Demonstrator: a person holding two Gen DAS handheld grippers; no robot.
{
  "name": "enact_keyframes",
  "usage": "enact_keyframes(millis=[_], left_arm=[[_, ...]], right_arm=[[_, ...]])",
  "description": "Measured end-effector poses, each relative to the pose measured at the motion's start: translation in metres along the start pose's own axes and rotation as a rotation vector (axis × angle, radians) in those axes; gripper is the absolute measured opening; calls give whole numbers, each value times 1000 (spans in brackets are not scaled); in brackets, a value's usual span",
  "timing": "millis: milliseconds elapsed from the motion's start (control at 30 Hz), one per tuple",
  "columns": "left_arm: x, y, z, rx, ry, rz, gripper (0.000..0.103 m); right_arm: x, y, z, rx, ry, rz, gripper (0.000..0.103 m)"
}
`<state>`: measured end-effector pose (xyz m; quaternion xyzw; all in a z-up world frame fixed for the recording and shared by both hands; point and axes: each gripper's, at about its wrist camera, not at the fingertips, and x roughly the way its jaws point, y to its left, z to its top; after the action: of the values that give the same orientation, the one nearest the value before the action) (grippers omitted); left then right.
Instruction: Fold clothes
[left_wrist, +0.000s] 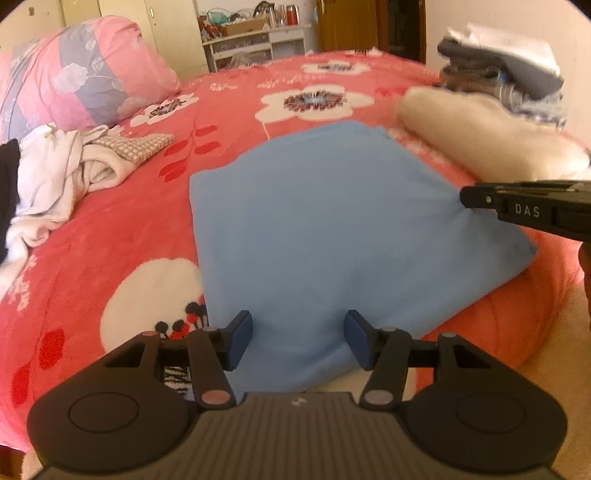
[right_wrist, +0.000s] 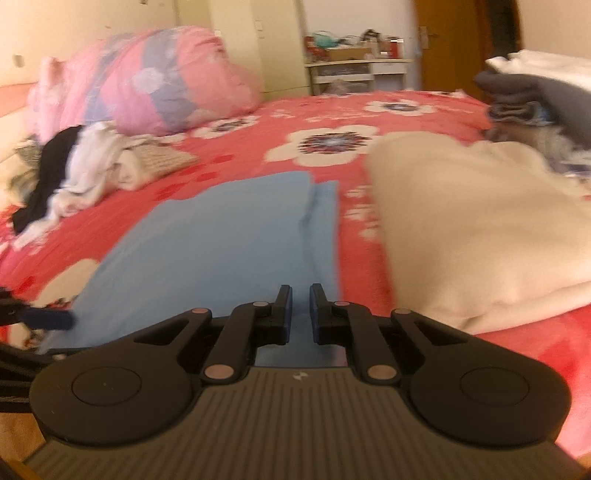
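Blue folded garment (left_wrist: 332, 236) lies lengthwise dead ahead of left gripper (left_wrist: 298, 341), half open and empty; right gripper (right_wrist: 300, 314), nearly closed and empty, flanks its right edge.

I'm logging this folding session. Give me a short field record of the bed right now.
surface: red floral bedspread
garment in work: light blue folded cloth, lying flat
unfolded pile: white and black clothes, left
folded: cream garment, right
left gripper: open above the blue cloth
right gripper: nearly shut, holding nothing
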<state>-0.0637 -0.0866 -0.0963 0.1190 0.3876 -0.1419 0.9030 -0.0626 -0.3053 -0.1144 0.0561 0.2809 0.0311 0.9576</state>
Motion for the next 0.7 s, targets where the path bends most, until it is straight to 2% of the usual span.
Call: enact_keyframes(millis=[67,167,233,267,333,400,433,533,700], left_arm=[[-6,14,3,-41,-33,-24,58],[-9,45,13,-136,-70,-86,62],[0,66,22,-200,-39,-152,62],[9,77,25,-229,-4,-192,62],[28,93,29,-275,50,-257,62],[43,103,29,-311,67,-275,62],[50,108,29,-327,73,-292,62],[69,121,30,-364,73,-363,62],[96,142,40,-433,71,-482,60]], right_arm=[[-4,-5,6,13,-7,3,11],[-11,-9,20,36,-36,55,12],[-6,-11,33,59,-32,101,17],[0,-13,40,87,-20,130,24],[16,-19,53,149,29,168,31],[37,-22,64,183,102,165,38],[47,-23,67,191,141,156,45],[73,-19,74,175,242,146,45],[108,-12,82,186,355,118,48]])
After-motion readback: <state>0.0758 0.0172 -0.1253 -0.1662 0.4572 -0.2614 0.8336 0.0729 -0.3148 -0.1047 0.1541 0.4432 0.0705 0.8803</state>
